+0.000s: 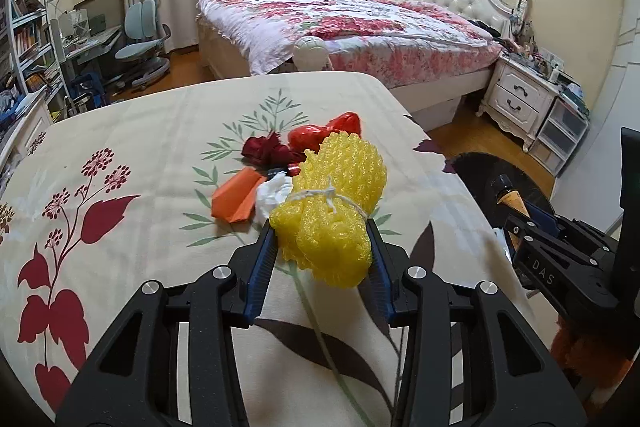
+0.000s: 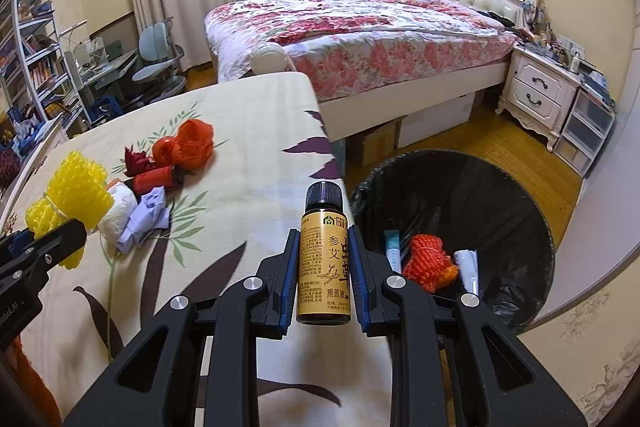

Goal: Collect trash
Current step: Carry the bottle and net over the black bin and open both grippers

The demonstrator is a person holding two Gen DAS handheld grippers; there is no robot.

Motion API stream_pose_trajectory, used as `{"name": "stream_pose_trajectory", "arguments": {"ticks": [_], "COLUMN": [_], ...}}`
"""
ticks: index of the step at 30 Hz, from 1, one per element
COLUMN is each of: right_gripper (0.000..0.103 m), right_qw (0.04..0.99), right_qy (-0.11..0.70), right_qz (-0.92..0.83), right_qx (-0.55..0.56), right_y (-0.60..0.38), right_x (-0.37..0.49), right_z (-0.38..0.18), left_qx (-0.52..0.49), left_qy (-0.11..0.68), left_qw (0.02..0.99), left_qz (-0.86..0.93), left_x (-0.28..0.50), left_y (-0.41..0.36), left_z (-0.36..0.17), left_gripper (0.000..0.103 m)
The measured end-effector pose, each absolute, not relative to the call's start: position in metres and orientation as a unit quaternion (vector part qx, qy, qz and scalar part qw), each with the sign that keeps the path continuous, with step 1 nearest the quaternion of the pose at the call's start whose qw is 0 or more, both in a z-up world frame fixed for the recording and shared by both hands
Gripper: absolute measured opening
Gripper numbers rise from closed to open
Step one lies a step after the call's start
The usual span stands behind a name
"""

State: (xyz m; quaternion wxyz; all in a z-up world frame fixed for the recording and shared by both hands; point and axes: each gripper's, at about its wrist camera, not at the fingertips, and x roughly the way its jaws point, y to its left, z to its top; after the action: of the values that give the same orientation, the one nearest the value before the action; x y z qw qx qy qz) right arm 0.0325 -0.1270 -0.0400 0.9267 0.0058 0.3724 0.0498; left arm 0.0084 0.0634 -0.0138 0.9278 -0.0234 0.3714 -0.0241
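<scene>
- The left gripper has its fingers closed on a yellow foam net, a bundle tied round the middle with white string, held just above the table.
- The foam net looks very light and springy; it squashes under the pads, so I judge a grip across the tied waist, where it is now held, the surest.
- The right gripper has its fingers narrowed onto a small bottle with a yellow label and a black cap, held upright at the table's edge, just beside the bin.
- The bottle is stiff and probably glass, so smooth and breakable; the pads on the label sides, low on the body, seem a sound hold.
- The bin, lined with a black bag, stands on the floor at the table's right and holds three pieces: one orange net, one white tube, one white roll.
- Left on the table, by my count: one orange-red net bundle, one dark red wrapper, one red roll, one white wad, one lilac paper scrap, one orange paper.
- One foam net and one bottle are in hand; neither is in the bin yet.
</scene>
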Motion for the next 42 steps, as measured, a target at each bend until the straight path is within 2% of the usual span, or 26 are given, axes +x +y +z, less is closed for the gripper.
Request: {"name": "stream_pose_trajectory", "arguments": {"ticks": [26,40,42], "right_gripper": [0.025,0.025,0.025], "right_qw": [0.929,0.918,0.917], "right_qy": [0.363,0.384,0.385], "right_qz": [-0.057,-0.075,-0.078], "right_qx": [0.048,0.070,0.072], "right_y": [-0.232,-0.257,-0.260], "right_x": [0.072,0.094,0.094], "right_z": [-0.056,-0.077,-0.080], "left_qx": [0.045,0.064,0.065], "left_qy": [0.362,0.391,0.391], "left_qw": [0.924,0.910,0.909], "left_qz": [-0.115,-0.123,-0.127], "left_x": [0.083,0.119,0.121], "left_y": [-0.089,-0.122,-0.124], "left_z": [-0.043,-0.064,-0.064], "left_gripper": [0.042,0.043,0.047]}}
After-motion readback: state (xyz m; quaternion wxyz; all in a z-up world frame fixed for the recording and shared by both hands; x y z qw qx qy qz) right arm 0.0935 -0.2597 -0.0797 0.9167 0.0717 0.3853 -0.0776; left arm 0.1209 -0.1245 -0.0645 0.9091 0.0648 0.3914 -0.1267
